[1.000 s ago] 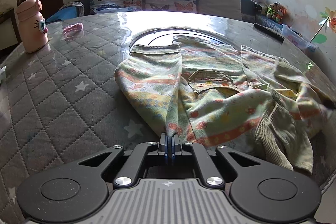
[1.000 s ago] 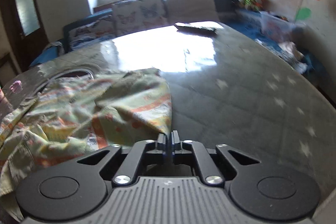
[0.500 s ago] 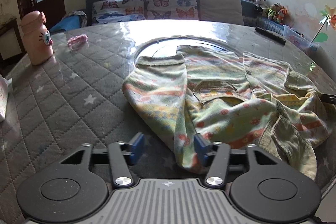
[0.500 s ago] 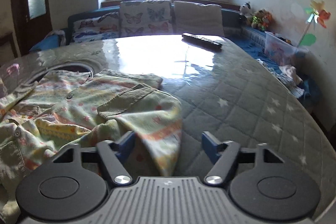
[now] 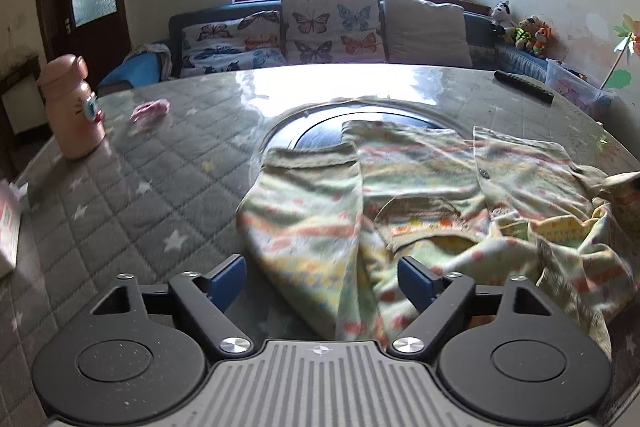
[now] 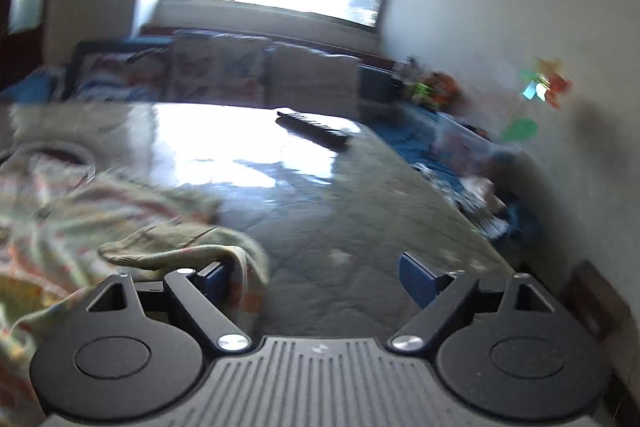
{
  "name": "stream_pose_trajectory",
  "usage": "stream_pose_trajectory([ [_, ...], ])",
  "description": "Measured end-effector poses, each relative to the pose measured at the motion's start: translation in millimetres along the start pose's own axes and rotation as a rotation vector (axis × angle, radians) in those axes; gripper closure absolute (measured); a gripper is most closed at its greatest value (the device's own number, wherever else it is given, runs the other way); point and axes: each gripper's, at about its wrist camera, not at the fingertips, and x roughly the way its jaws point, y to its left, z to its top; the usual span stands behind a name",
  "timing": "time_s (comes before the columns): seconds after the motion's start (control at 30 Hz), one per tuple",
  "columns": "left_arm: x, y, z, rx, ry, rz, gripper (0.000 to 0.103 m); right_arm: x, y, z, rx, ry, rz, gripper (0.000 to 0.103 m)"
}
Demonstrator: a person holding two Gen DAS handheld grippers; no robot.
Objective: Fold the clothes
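A pale green children's garment (image 5: pixel 400 203) with orange and yellow printed bands lies crumpled on the round quilted table (image 5: pixel 140 187). One sleeve stretches toward my left gripper (image 5: pixel 322 277), which stands open with the cloth lying loose between its blue fingertips. In the blurred right wrist view the same garment (image 6: pixel 100 227) fills the lower left, its edge draped by the left fingertip. My right gripper (image 6: pixel 316 277) is open over bare table cover and holds nothing.
A pink bottle (image 5: pixel 74 107) and a small pink item (image 5: pixel 150 109) sit at the table's left. A black remote (image 5: pixel 524 86) lies at the far right edge, also the remote (image 6: pixel 314 129). A sofa with butterfly cushions (image 5: pixel 320 27) stands behind.
Both grippers were shut on the garment a second ago, then opened and let it drop. They have since opened wider, and the right one has swung to the right, blurring its view.
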Motion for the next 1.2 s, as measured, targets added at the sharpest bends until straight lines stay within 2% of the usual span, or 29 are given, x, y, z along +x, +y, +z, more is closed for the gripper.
stream_pose_trajectory([
  [0.13,8,-7,5,0.027,0.0,-0.001,0.013,0,-47,-14,0.203,0.067,-0.025,0.014],
  [0.23,13,-11,7,0.036,0.007,-0.004,0.011,1,-61,-30,0.269,0.125,-0.023,0.014],
  [0.33,17,-13,7,0.043,0.019,-0.005,0.01,-1,-52,-39,0.19,0.135,-0.014,0.014],
  [0.83,18,-12,8,0.044,0.032,0.03,0.007,4,-50,-2,0.199,-0.032,0.015,0.009],
  [0.9,19,-12,9,0.045,0.032,0.033,0.007,6,-68,-3,0.254,-0.013,-0.037,0.009],
  [1.0,20,-13,10,0.049,0.031,0.032,0.007,9,-79,-10,0.268,0.024,-0.099,0.008],
  [1.2,25,-20,18,0.086,0.017,0.035,0.007,10,-68,-18,0.22,0.046,-0.056,0.007],
])
